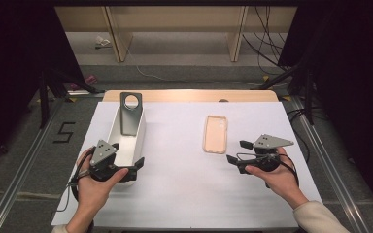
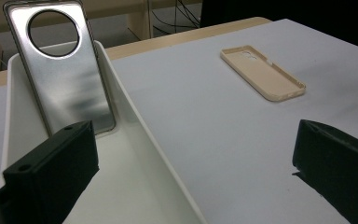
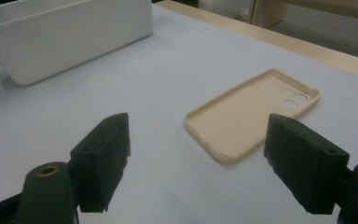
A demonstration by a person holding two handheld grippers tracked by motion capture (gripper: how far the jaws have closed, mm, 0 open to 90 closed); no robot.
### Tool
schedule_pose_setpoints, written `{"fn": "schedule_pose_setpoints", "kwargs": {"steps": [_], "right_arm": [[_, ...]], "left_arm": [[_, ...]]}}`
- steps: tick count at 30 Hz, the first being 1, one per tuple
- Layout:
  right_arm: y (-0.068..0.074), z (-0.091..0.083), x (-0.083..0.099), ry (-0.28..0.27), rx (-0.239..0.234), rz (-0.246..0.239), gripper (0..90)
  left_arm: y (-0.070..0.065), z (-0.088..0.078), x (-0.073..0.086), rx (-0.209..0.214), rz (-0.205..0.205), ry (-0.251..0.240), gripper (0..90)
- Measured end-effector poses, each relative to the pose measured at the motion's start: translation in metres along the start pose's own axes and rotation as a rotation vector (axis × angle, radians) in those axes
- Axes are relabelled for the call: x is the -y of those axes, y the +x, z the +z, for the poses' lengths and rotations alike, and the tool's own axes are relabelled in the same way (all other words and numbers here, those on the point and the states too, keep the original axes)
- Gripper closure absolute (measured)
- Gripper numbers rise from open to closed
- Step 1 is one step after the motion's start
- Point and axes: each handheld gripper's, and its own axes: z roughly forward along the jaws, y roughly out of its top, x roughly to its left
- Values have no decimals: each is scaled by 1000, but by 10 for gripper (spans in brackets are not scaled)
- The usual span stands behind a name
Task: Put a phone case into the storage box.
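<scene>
Both grippers gape wide — left gripper (image 1: 135,166) straddling the bin (image 1: 140,130) wall, right gripper (image 1: 238,151) near the case (image 1: 215,134).

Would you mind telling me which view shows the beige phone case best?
The right gripper view: the beige phone case lies close, its camera cutouts clear. The left gripper view shows it farther off; the high view shows it small.

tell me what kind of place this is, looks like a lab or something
Probably a lab or recording studio rather than a home: black curtains flank the white-covered wooden table, loose cables trail across the grey floor, and a metal rail with a taped number 5 runs alongside.
</scene>
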Motion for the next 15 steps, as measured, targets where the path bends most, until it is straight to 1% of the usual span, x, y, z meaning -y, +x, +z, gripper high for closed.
{"fn": "schedule_pose_setpoints", "kwargs": {"steps": [6,10,11,13,15], "right_arm": [[-4,3,0,19,30,15,283],[-7,8,-4,28,35,9,364],[-8,10,-5,32,34,7,391],[-10,15,-8,47,24,-1,489],[-12,21,-12,76,20,-19,610]], "left_arm": [[0,1,0,-2,3,3,0],[0,1,-1,-3,2,1,0],[1,1,-1,-3,1,0,0],[1,2,0,-2,1,2,0],[1,2,0,-1,2,5,0]]}}
